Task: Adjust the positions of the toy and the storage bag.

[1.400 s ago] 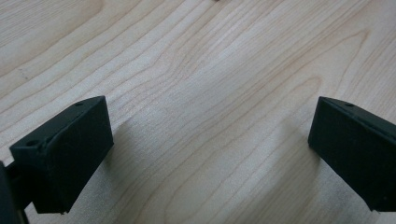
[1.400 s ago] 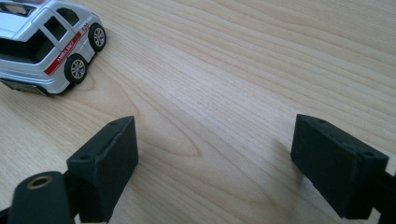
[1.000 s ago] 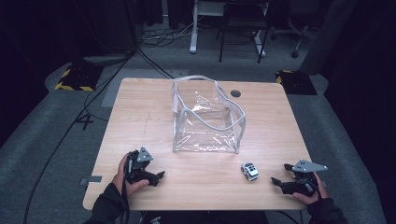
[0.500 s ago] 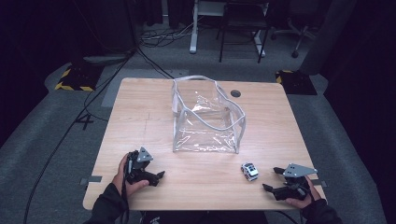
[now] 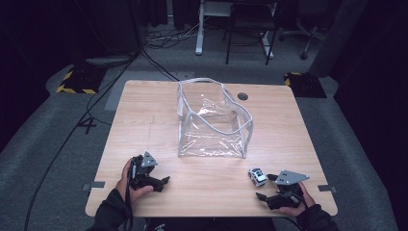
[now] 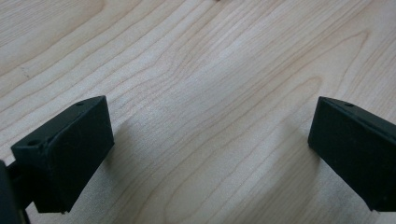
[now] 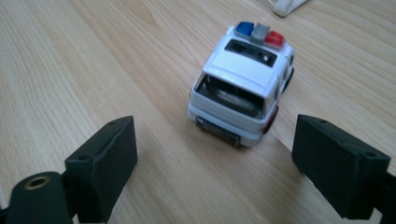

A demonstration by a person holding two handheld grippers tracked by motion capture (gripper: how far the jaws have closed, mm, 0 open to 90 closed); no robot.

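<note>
A small white toy police car (image 5: 257,175) with a blue and red light bar stands on the wooden table (image 5: 144,115), in front of the clear plastic bag's (image 5: 214,122) right corner. My right gripper (image 5: 265,187) is open just right of and behind the car, jaws spread. In the right gripper view the car (image 7: 240,100) sits rear-on a little beyond the gripper (image 7: 219,144), not between the jaws. My left gripper (image 5: 162,183) rests open at the front left; in the left gripper view the gripper (image 6: 210,130) has bare wood between its jaws.
The clear bag stands upright and open-topped in the table's middle, white-trimmed. A dark round grommet (image 5: 242,96) is set in the table behind it. The front table edge (image 5: 207,216) runs close under both hands. Chairs and cables lie on the floor beyond.
My right gripper has slid left along the front edge toward the toy car. The left gripper, car and bag have not moved.
</note>
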